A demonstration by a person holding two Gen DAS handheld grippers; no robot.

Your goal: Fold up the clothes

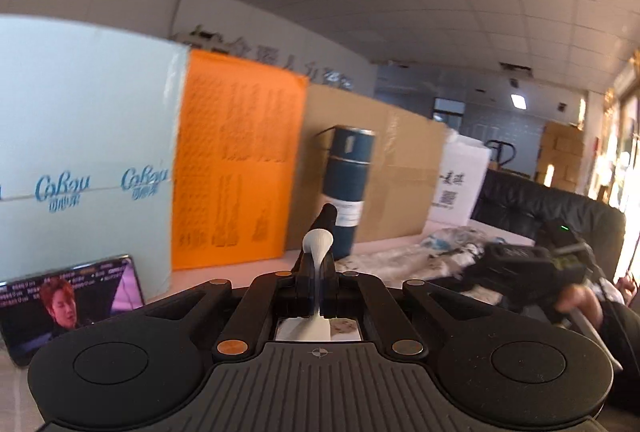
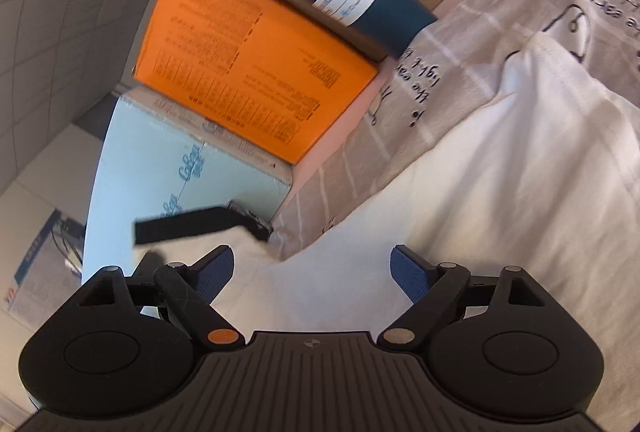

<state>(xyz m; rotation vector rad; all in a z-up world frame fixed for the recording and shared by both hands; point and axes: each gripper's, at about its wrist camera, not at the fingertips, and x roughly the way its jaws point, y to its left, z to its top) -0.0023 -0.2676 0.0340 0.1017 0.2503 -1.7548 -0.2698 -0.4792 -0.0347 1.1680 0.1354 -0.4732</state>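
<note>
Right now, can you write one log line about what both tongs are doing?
step: grab white cloth garment | left tongs: shut on garment edge | right tongs: open above garment, not gripping

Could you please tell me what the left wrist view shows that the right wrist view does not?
Only the left view: a phone playing video, a black chair, and the left gripper shut on white cloth. Only the right view: the right gripper, jaws open, above a white garment on a printed sheet. Both: the orange box, blue box and flask.
</note>
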